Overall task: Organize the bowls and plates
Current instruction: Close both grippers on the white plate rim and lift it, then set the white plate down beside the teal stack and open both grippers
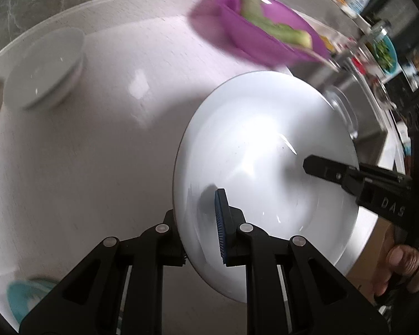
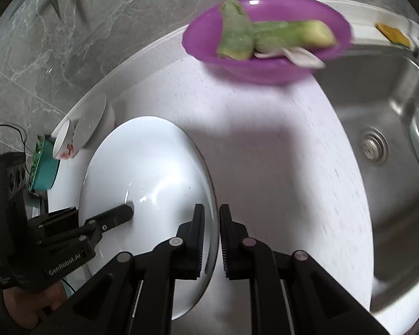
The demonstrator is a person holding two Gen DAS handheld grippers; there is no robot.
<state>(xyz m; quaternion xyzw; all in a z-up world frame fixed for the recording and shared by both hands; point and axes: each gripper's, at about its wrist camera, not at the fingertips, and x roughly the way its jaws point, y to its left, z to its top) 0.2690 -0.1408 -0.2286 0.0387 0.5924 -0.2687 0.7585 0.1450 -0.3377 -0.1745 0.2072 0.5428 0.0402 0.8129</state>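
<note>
I hold one large, round, glossy white ceramic plate [image 1: 265,167] between my two tools. My left tool [image 1: 201,240] is clenched on the plate's near-left rim, one finger above and one below. My right tool [image 2: 212,240] is clenched on the opposite rim. The plate looks lifted off the white speckled tabletop [image 1: 97,139], hanging directly ahead of both tools, though the blur makes the gap under it hard to judge.

Just past my left tool, low and to its left, sits one teal bowl [image 1: 22,301], partly cut off. Farther ahead on the left lies one shallow white dish [image 1: 46,67] that may be two stacked; I cannot tell. Beside it, at the frame's edge, is one white cup with a red pattern [image 2: 65,142]. Farthest ahead stands one purple plastic bowl [image 2: 265,39] holding green vegetable pieces [image 2: 254,36]. To the right of my right tool is one stainless steel sink [image 2: 376,128].

I judge the task to be at an early or middle stage: the plate is in transit, not yet placed. The purple bowl, teal bowl, white dish and cup lie scattered apart, so gathering them appears still to be done.
</note>
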